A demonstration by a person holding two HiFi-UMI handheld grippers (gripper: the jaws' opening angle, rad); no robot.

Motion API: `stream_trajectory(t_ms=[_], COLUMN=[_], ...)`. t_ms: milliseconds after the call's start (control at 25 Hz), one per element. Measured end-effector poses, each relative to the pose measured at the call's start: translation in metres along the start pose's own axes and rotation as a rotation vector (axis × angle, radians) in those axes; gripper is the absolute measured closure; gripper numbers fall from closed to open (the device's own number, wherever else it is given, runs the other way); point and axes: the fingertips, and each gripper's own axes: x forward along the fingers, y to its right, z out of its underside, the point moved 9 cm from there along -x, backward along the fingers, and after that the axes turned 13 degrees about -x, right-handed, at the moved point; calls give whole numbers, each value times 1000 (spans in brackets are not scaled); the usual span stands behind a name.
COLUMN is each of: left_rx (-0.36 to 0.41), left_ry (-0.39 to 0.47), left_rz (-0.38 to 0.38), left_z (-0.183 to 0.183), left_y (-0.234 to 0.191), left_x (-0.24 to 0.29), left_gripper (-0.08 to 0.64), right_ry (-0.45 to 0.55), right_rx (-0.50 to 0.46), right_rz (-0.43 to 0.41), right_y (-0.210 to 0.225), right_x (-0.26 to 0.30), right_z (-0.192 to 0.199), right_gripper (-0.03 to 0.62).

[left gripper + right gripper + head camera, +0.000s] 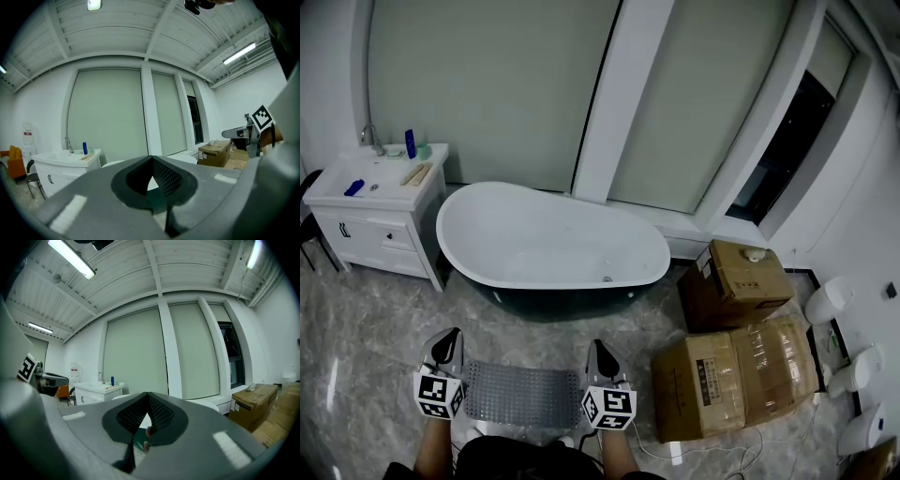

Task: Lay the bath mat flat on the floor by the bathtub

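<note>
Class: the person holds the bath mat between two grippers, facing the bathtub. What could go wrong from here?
The bath mat seems held only at its two side edges by the left gripper and right gripper, so it may sag and land folded. Cardboard boxes stand close on the right; the bath mat could end up against them rather than by the bathtub.

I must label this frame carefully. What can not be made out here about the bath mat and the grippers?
Bath mat: near edge hidden by the person's dark clothing, head view; flatness unclear.
Mat: absent from both gripper views, whose lower part the gripper bodies fill.
Left gripper, right gripper: contact with mat too small to judge, head view.
Pink specks between right jaws: blurred, right gripper view.
</note>
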Motion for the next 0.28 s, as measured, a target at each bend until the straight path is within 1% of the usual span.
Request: stream_trajectory(t_ms=[120, 280], left_rx=[1, 14], left_ry=[4, 1], left_rz=[1, -1], left_z=[-1, -5], left_y=[-2, -8], left_x=[6, 15], left_gripper=[560, 560], right_ry=[7, 16], right_rx=[17, 11], right_rz=[3, -1], right_y=[2, 2], right_x=[5, 15], right_z=[-1, -4], right_gripper=[568, 568])
